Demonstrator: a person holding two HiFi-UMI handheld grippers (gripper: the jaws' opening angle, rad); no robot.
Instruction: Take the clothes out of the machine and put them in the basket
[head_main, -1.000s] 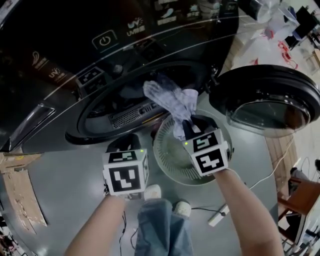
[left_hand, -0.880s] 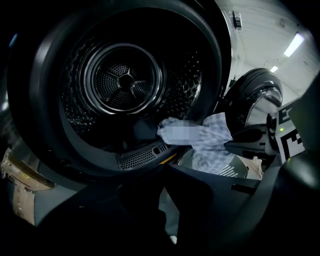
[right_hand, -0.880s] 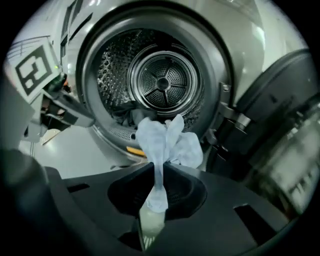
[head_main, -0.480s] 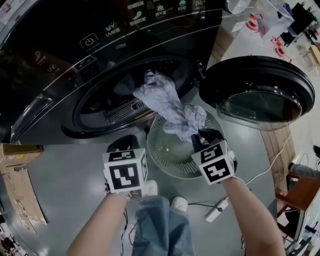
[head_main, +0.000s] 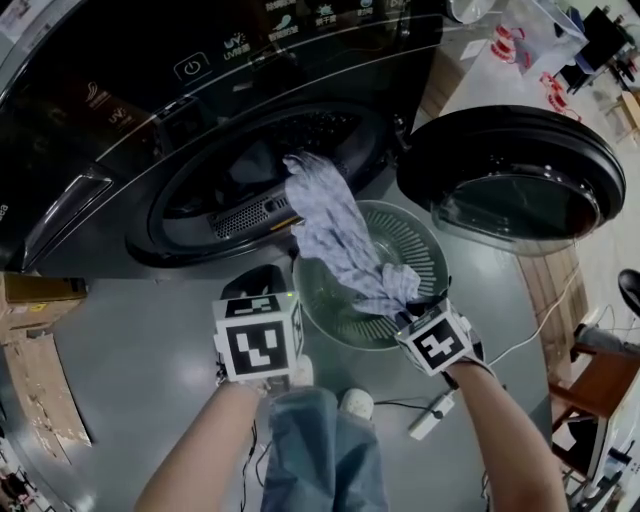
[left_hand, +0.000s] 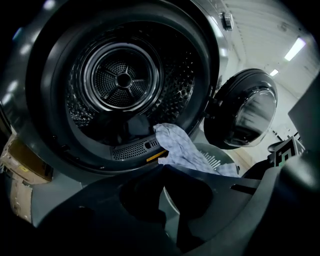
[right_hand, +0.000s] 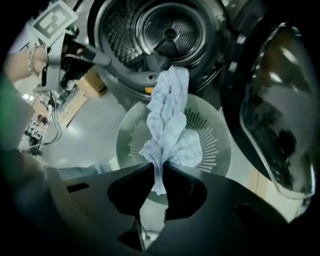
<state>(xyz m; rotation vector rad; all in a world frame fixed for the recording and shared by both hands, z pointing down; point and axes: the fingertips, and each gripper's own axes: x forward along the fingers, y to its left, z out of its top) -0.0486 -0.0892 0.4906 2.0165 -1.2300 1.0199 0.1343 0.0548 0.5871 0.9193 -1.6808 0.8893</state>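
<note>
A pale checked cloth (head_main: 335, 235) stretches from the rim of the washing machine's open drum (head_main: 255, 175) down across the round slatted basket (head_main: 420, 255) on the floor. My right gripper (head_main: 412, 305) is shut on the cloth's near end, over the basket's front edge; in the right gripper view the cloth (right_hand: 167, 120) bunches between the jaws of the right gripper (right_hand: 159, 167). My left gripper (head_main: 262, 292) hovers left of the basket, shut and holding nothing. In the left gripper view, past the left gripper (left_hand: 161, 164), a dark garment (left_hand: 134, 127) lies at the drum's mouth.
The machine's round door (head_main: 515, 180) hangs open to the right, beside the basket. A cardboard box (head_main: 35, 295) sits at the left. A power strip (head_main: 432, 417) and cable lie on the grey floor near the person's shoes (head_main: 358, 405).
My right gripper has pulled the cloth out of the drum, down and toward me, to the basket's near edge. The cloth now trails across the basket. The left gripper has barely shifted.
</note>
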